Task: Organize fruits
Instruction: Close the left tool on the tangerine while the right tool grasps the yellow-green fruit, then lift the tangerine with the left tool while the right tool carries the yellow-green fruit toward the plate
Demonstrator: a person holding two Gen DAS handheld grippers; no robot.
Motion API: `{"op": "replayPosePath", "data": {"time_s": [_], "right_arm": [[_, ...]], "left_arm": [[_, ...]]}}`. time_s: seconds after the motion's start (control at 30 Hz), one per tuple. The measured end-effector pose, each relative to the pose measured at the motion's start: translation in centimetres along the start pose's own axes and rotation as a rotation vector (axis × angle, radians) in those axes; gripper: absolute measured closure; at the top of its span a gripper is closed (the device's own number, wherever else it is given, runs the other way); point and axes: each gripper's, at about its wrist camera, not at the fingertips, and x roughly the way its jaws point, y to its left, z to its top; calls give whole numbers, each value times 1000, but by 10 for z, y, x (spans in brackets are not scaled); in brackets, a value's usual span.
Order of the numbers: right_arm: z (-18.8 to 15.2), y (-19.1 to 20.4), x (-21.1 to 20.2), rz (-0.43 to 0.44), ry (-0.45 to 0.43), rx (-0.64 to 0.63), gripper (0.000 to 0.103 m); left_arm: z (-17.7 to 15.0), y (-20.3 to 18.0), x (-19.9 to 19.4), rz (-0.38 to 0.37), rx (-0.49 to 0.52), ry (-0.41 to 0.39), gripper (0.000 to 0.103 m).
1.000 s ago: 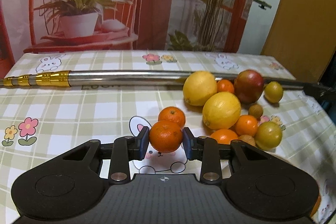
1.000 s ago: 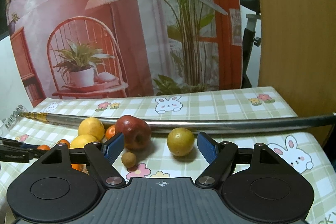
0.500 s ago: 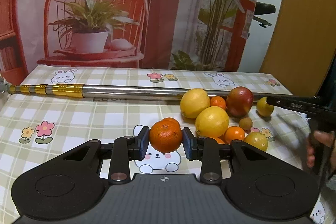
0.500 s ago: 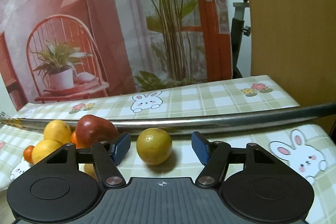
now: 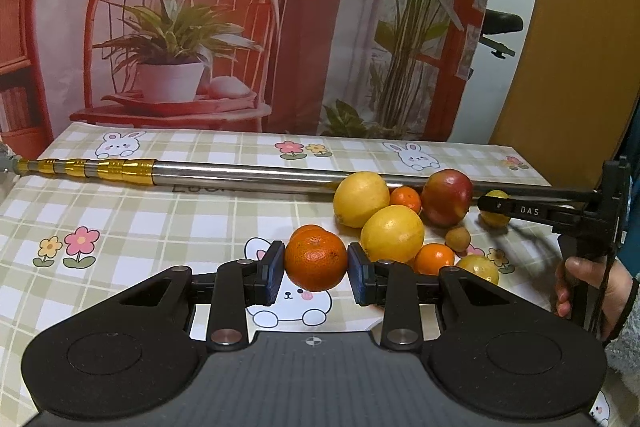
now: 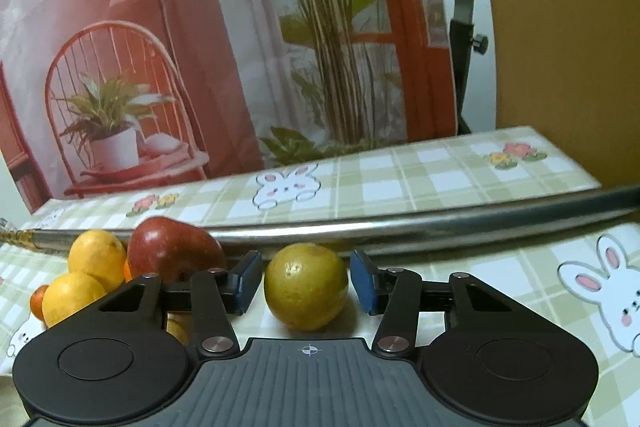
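Note:
My left gripper (image 5: 316,273) is shut on an orange mandarin (image 5: 315,261) and holds it above the checked tablecloth. A second mandarin (image 5: 305,230) lies just behind it. To the right lies a pile of fruit: two lemons (image 5: 392,234), a red apple (image 5: 447,197), small oranges (image 5: 433,258) and a small brown fruit (image 5: 457,239). My right gripper (image 6: 306,283) is open, its pads on either side of a yellow-green round fruit (image 6: 306,291) on the cloth, with small gaps. The apple (image 6: 174,251) and lemons (image 6: 96,259) lie to its left.
A long steel pole (image 5: 248,175) with a gold end lies across the table behind the fruit; it also shows in the right wrist view (image 6: 420,225). The right gripper's body and the hand (image 5: 580,283) holding it stand at the right. A printed backdrop rises behind the table.
My left gripper has lifted the mandarin up off the cloth. My right gripper has moved forward around the yellow-green fruit and its jaws have narrowed toward it.

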Motion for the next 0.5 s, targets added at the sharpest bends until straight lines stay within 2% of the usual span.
{"op": "replayPosePath", "data": {"time_s": [0.1,0.5], "right_arm": [[-2,0,0,2,5,7,61],[-5,-10,-8,17,-21,68,61]], "left_arm": [[-1,0,-3,0,-5,-4,67],[-7,-2,-8,1,3,9,67]]}}
